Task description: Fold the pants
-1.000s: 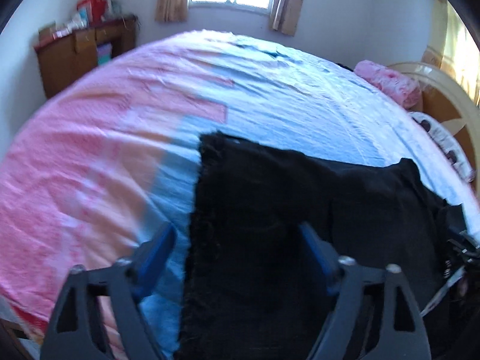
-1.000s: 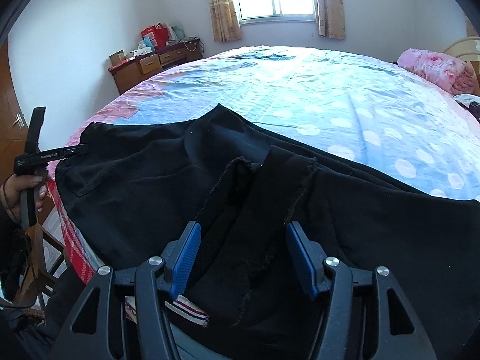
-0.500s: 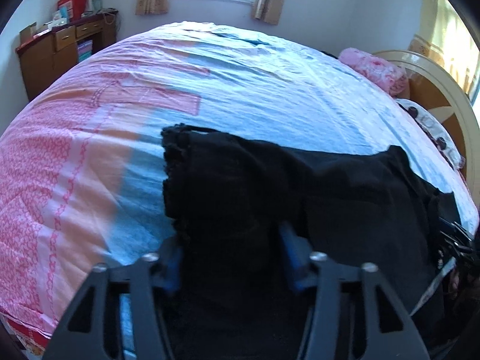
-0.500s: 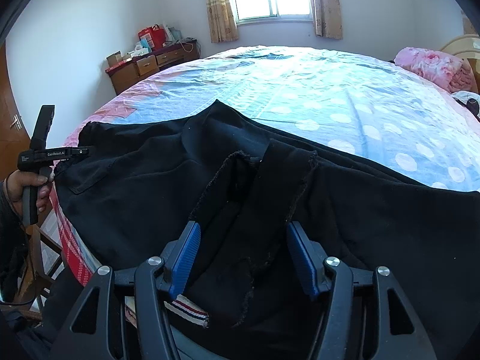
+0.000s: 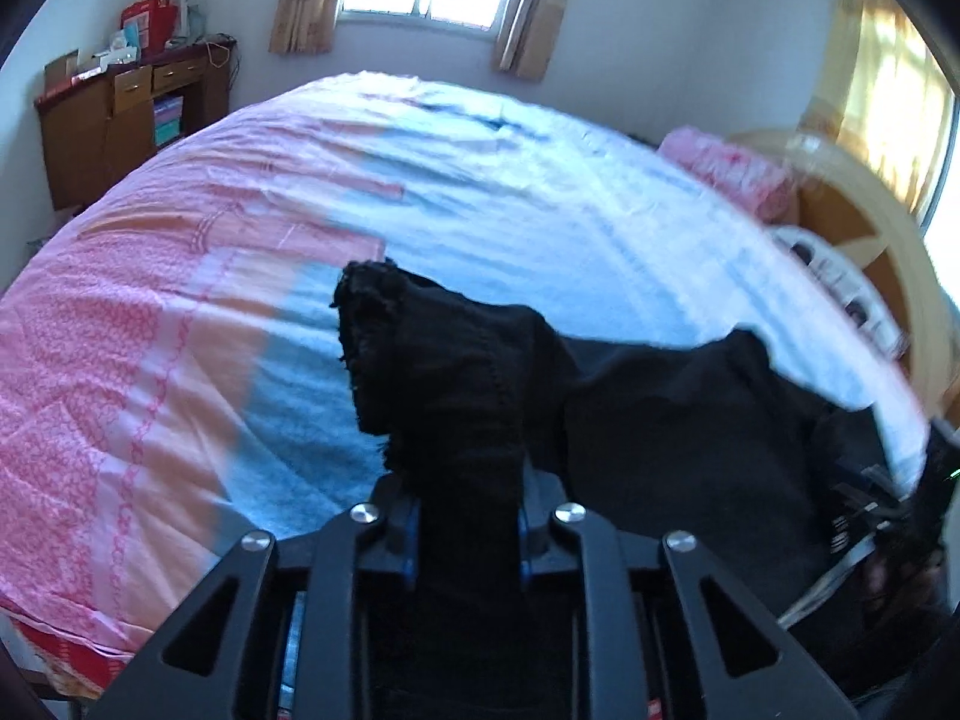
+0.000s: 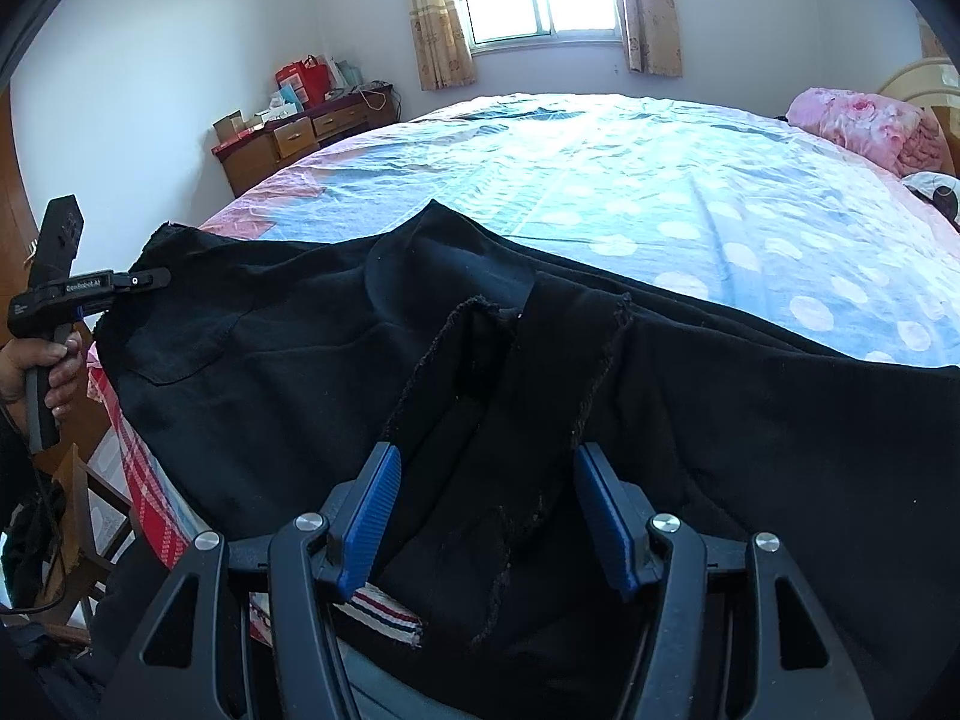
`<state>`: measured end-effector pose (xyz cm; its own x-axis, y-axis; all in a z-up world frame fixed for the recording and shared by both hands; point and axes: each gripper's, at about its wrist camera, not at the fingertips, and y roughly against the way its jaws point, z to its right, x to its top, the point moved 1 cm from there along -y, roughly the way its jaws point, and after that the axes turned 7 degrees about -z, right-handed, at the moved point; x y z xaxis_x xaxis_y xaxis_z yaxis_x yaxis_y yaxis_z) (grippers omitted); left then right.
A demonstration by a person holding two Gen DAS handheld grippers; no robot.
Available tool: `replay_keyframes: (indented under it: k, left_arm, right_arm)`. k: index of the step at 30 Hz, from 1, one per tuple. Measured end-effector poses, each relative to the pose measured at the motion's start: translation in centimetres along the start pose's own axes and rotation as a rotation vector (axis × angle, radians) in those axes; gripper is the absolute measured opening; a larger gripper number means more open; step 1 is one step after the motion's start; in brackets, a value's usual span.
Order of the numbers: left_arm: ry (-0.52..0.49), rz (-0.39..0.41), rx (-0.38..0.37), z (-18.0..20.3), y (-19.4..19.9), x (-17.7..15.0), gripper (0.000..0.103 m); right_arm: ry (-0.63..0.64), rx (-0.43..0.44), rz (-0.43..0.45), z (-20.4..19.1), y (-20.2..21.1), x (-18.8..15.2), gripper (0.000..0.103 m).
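Black pants (image 6: 288,360) lie spread across the near edge of the bed (image 6: 660,180). In the left wrist view my left gripper (image 5: 465,510) has its jaws closing on a bunched fold of the pants (image 5: 444,396), which stands up off the sheet with a frayed edge on top. The right wrist view shows that same left gripper (image 6: 144,279) at the pants' far left corner, held by a hand (image 6: 51,372). My right gripper (image 6: 489,504) stands wide, its blue pads (image 6: 372,510) bare, with a frayed pants leg lying between them.
A striped band (image 6: 384,612) pokes out under the pants by the right gripper. A wooden dresser (image 6: 288,138) stands by the far wall, a pink quilt (image 6: 864,126) and headboard (image 5: 870,228) at the right. A wooden chair (image 6: 78,510) stands beside the bed.
The left jaws have come together on the pants' edge and lifted it, so the cloth bunches upward. The right gripper has not moved.
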<state>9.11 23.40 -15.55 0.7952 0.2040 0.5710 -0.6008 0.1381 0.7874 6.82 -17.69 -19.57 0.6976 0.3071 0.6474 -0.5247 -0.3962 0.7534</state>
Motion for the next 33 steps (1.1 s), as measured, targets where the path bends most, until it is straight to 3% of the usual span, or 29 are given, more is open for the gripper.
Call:
replay_keyframes:
  k: [3,7,12,17,25,33]
  left_arm:
    - [0.013,0.031,-0.016,0.2,0.6,0.2,0.022]
    - [0.03,0.072,-0.098,1.4,2.7,0.8,0.021]
    - [0.047,0.112,-0.275,4.7,6.2,1.7,0.021]
    - [-0.016,0.098,-0.416,11.5,7.9,3.0,0.021]
    - [-0.107,0.021,-0.544,22.1,5.2,4.5,0.02]
    - [-0.228,-0.072,-0.664,32.4,3.0,4.7,0.02]
  right_arm:
    - [-0.004,0.005,0.0,0.1,0.0,0.0,0.062]
    - [-0.028,0.016,0.0,0.4,0.2,0.1,0.062]
    - [-0.058,0.014,0.009,0.9,0.9,0.3,0.062]
    - [-0.113,-0.029,0.024,2.3,3.1,0.7,0.062]
    - [-0.23,-0.107,0.05,6.1,7.1,-0.2,0.062]
    - [-0.441,-0.192,0.127,12.4,12.2,-2.4,0.062]
